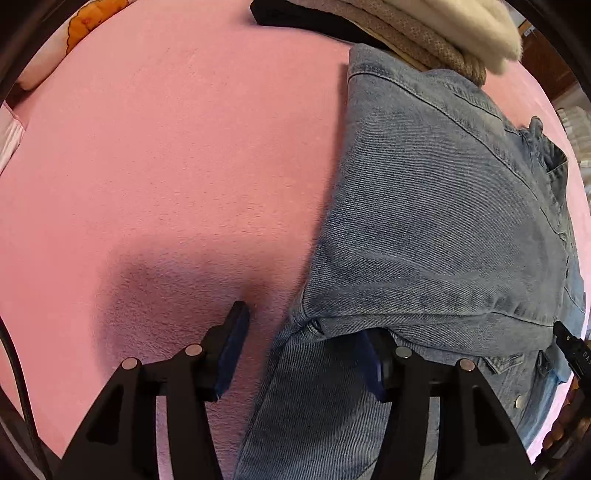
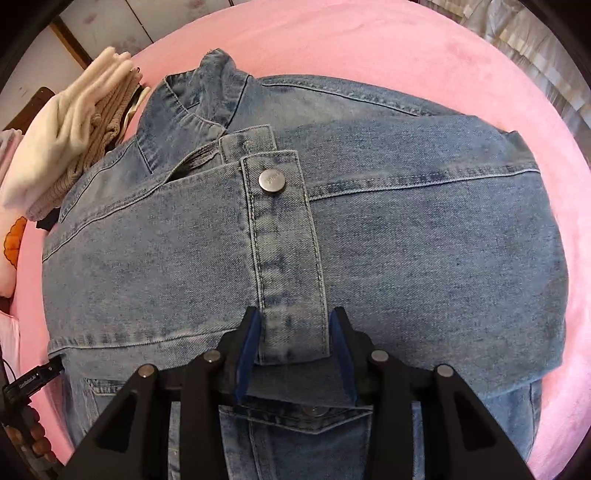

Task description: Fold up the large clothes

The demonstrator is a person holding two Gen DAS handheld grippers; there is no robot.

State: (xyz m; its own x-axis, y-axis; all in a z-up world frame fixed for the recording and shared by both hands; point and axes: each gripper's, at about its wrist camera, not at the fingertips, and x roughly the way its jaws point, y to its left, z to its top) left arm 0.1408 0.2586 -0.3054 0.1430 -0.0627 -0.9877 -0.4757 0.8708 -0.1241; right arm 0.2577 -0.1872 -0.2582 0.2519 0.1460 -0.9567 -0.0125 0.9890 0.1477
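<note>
A blue denim jacket (image 2: 369,236) lies partly folded on the pink bed cover (image 2: 369,48), its sleeves folded across the body. A button placket with a metal snap (image 2: 272,181) runs down its middle. My right gripper (image 2: 295,332) is open, its fingers standing on either side of the placket's lower end, low over the denim. In the left wrist view the jacket (image 1: 443,206) fills the right half. My left gripper (image 1: 306,332) is open at the jacket's left edge; its left finger (image 1: 232,343) is over the pink cover, its right finger partly hidden under a denim fold.
A stack of folded clothes, white and beige knits (image 2: 74,133), sits at the far side of the bed beside the jacket's collar; it also shows in the left wrist view (image 1: 443,33). A pillow with an orange print (image 1: 88,26) lies at the far left.
</note>
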